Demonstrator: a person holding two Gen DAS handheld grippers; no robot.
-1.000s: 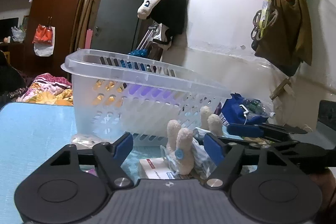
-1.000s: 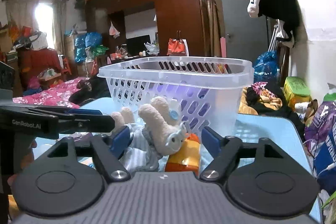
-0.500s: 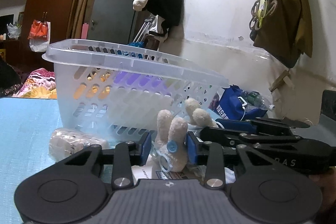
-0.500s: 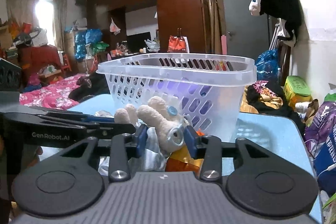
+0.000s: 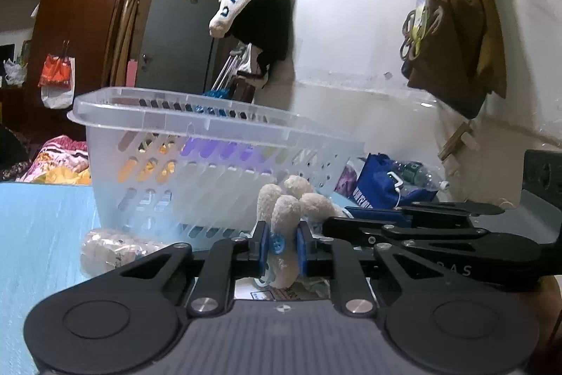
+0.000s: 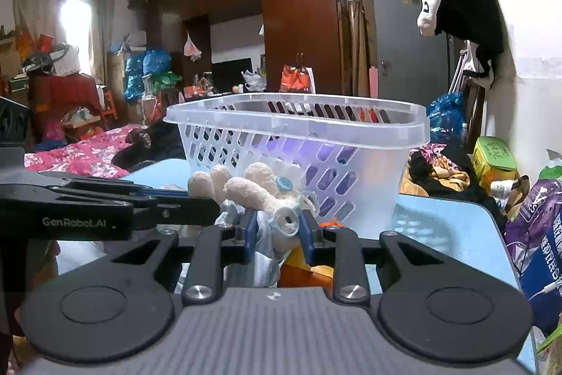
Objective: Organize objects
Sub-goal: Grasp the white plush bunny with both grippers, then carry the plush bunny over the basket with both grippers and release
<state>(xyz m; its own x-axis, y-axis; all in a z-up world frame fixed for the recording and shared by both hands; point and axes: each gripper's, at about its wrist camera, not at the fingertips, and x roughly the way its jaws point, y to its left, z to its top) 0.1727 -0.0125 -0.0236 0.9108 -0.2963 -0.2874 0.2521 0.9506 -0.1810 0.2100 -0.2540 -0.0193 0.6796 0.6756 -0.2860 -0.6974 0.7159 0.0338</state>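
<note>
Gripping the plush toy [image 5: 286,227] from both sides, the left gripper [image 5: 281,246] and right gripper [image 6: 277,231] now pinch it; a second ago both stood wide apart around it, and their jaws have just been closing. The toy lies on the blue table [image 5: 38,234], just before the clear basket [image 6: 368,171], whose contents show only as blurred purple and orange.

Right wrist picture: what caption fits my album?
Right tongs squeeze a plush toy before the clear basket.
</note>
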